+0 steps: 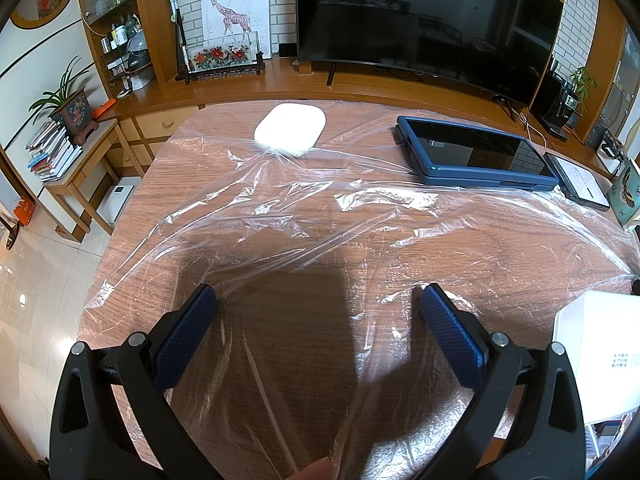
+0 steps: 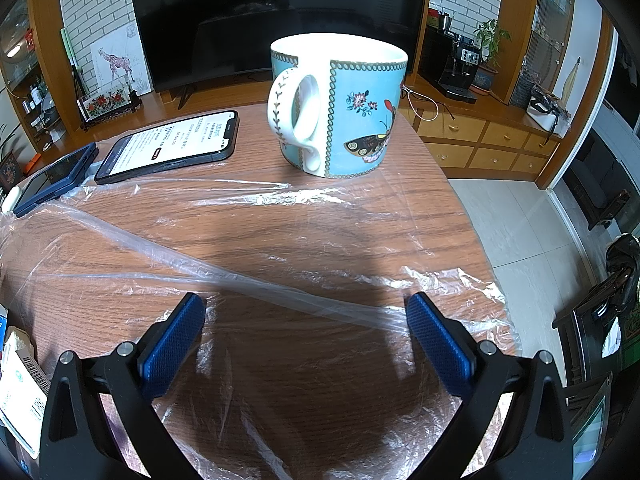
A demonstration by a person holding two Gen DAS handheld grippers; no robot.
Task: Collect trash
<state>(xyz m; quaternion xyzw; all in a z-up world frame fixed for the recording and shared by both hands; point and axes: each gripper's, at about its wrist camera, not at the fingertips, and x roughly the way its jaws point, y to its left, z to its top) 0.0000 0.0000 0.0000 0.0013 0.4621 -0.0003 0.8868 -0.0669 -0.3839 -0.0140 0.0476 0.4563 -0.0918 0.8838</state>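
Crinkled clear plastic sheet (image 1: 280,216) on woodgrain table (image 1: 192,164) | left claw (image 1: 318,302) wide | right claw (image 2: 306,310) wide

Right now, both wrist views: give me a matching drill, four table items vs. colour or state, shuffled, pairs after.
Items:
1. mug
2. phone
3. tablet
4. plastic sheet

Descriptions:
A. blue case, dark screen
B. clear, crinkled, spread over the wood table
C. screen lit, showing text
D. light blue with a butterfly, upright

Pairs: 1-D, 2-C, 3-A, 4-B
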